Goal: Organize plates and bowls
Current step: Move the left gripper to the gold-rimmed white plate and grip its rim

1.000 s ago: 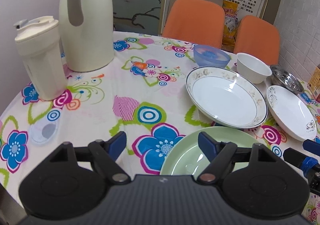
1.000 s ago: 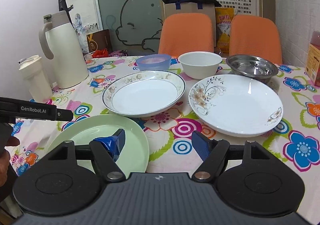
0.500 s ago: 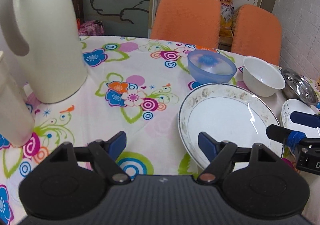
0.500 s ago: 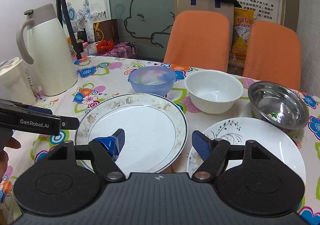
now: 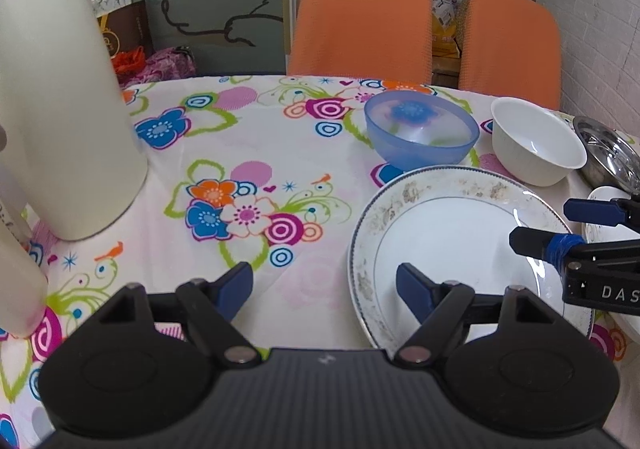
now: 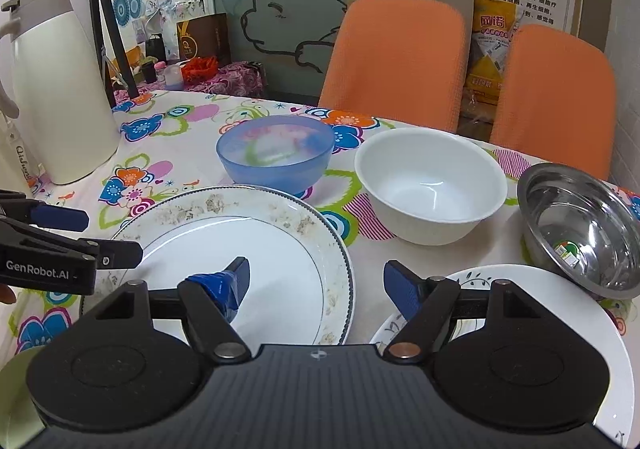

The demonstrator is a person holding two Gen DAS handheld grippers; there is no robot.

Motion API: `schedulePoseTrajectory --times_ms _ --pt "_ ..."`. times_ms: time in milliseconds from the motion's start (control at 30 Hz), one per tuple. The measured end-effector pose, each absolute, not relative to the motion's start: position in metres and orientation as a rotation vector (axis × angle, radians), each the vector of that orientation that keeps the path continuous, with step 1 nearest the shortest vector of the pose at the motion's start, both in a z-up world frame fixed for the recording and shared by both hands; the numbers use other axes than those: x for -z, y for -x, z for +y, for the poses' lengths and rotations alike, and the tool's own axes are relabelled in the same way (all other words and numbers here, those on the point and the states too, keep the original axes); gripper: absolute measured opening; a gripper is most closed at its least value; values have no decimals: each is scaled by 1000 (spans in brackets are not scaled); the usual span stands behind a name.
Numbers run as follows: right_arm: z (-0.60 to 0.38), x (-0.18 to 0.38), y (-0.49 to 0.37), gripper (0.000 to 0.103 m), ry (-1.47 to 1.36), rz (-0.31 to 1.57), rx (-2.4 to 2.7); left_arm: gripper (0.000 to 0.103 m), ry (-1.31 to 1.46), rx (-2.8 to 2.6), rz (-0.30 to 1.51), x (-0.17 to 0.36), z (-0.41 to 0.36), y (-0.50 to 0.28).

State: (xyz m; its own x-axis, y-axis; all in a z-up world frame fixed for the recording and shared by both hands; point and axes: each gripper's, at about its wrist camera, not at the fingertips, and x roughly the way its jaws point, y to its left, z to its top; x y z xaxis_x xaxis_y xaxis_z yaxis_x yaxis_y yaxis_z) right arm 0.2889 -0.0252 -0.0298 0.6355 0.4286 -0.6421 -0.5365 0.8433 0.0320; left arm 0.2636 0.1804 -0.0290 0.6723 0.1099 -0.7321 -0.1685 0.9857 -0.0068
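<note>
Only the right view shows the green plate (image 6: 16,389); three bowls, three plates total; both grippers' jaws apart.

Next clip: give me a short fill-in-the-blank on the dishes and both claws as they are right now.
1. Both the left claw and the right claw are ____ and hold nothing.
2. The bowl between the blue bowl and the steel bowl is ____ in colour.
3. The steel bowl rests partly on the rim of the ____.

Missing words: open; white; vine-patterned plate
</note>
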Motion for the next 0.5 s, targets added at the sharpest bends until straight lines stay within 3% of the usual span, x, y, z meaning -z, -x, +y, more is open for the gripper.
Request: schedulePoseTrajectory --times_ms 500 --pt "-20 36 -294 60 176 705 -563 79 52 -139 815 30 170 -267"
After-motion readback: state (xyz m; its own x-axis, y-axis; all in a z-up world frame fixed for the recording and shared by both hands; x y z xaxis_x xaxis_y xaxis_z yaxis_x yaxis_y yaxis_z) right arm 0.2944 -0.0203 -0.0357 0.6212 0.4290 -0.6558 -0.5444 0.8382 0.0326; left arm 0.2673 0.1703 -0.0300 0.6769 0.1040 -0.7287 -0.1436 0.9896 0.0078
